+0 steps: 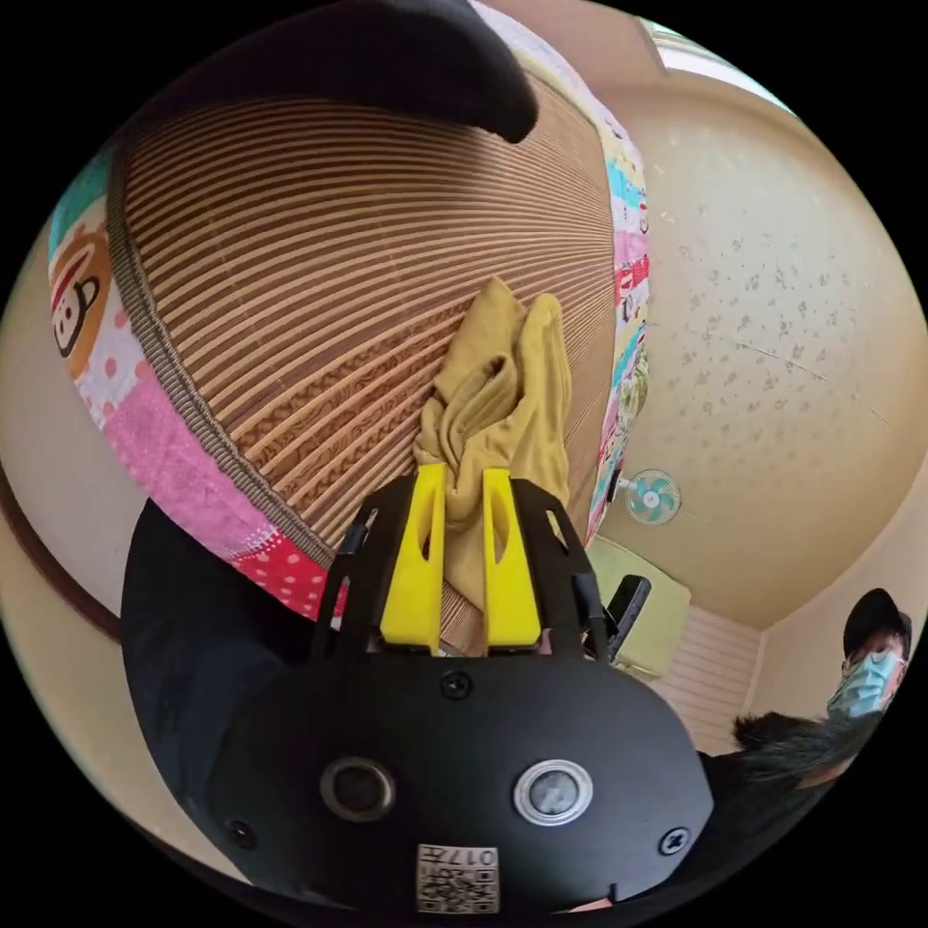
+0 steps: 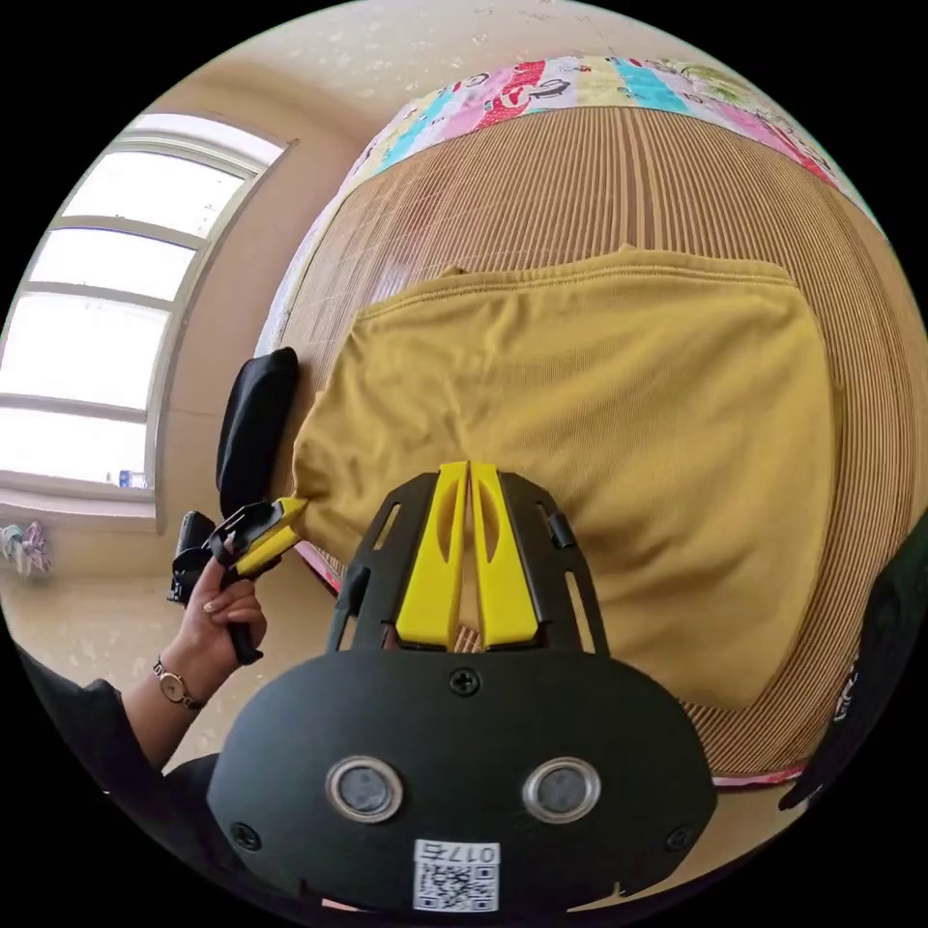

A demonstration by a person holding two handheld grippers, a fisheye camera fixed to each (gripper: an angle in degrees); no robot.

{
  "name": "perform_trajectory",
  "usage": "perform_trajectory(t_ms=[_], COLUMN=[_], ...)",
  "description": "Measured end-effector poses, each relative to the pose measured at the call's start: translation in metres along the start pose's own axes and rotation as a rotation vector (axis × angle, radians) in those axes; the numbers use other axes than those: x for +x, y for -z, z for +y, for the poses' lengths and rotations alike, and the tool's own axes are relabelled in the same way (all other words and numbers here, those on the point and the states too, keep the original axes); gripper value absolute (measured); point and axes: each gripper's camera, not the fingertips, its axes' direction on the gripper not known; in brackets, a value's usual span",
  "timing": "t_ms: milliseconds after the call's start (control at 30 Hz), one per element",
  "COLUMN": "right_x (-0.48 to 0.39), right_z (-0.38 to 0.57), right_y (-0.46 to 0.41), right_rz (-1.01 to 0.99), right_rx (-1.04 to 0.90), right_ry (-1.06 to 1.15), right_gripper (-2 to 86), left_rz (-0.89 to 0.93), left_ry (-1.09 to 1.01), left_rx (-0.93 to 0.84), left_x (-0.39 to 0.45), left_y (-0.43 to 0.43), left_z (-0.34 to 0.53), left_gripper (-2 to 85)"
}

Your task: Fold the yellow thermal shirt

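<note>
Gripping a bunched corner of the yellow thermal shirt [image 1: 503, 406], my left gripper [image 1: 464, 483] had both yellow jaws pressed on the cloth, which rose in folds beyond the tips in the left gripper view. The shirt lay on a striped bamboo mat [image 1: 319, 271] spread over a patterned quilt [image 1: 164, 435] — the mat's ribs ran away toward the far edge. A small fan [image 1: 652, 496] stood by the wall beyond the bed, and a person in a cap and mask [image 1: 875, 657] was at the right rim. In the right gripper view the yellow thermal shirt [image 2: 599, 435] was spread broad and mostly flat across the bamboo mat [image 2: 599, 174], and my right gripper [image 2: 470, 483] sat at its near edge with the jaws drawn almost together; I could not tell whether any cloth lay between them. Off to the left, the left gripper [image 2: 290, 510] pinched the shirt's corner, held by a hand [image 2: 217, 619] wearing a wristwatch [image 2: 172, 684], with a window [image 2: 87, 338] behind it.
</note>
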Motion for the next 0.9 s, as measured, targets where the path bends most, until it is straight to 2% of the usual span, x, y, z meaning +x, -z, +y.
perform_trajectory(t_ms=[67, 167, 233, 333, 400, 500, 567, 667, 767, 900], right_x=[0.019, 0.072, 0.126, 0.183, 0.207, 0.234, 0.247, 0.263, 0.276, 0.294], right_z=[0.010, 0.027, 0.039, 0.053, 0.057, 0.060, 0.059, 0.059, 0.056, 0.057], right_y=[0.030, 0.078, 0.110, 0.143, 0.159, 0.177, 0.182, 0.181, 0.172, 0.145], right_rz=[0.019, 0.021, -0.007, -0.037, -0.026, -0.050, -0.083, -0.178, -0.347, -0.686], right_rx=[-0.005, -0.016, -0.032, -0.042, -0.056, -0.082, -0.101, -0.116, -0.111, -0.067], right_ry=[0.015, -0.042, -0.119, -0.173, -0.193, -0.208, -0.225, -0.262, -0.328, -0.516], right_gripper=[0.6, 0.6, 0.6, 0.7, 0.8, 1.2, 1.5, 2.5, 5.3, 12.6], left_rz=[0.001, -0.094, -0.138, -0.186, -0.190, -0.080, -0.095, -0.233, -0.326, -0.296], left_ry=[-0.165, -0.471, -0.691, -0.834, -0.839, -0.832, -0.800, -0.653, -0.447, -0.221], left_rx=[0.012, -0.036, -0.129, -0.314, -0.403, -0.513, -0.488, -0.310, -0.257, -0.472], left_x=[0.049, 0.143, 0.200, 0.226, 0.221, 0.205, 0.190, 0.150, 0.093, 0.017], left_y=[-0.004, -0.043, -0.095, -0.172, -0.204, -0.222, -0.213, -0.177, -0.156, -0.182], left_z=[0.010, 0.047, 0.091, 0.150, 0.180, 0.213, 0.219, 0.203, 0.172, 0.156], left_gripper=[6.1, 5.8, 5.6, 5.7, 6.1, 5.0, 6.7, 11.3, 15.6, 15.2])
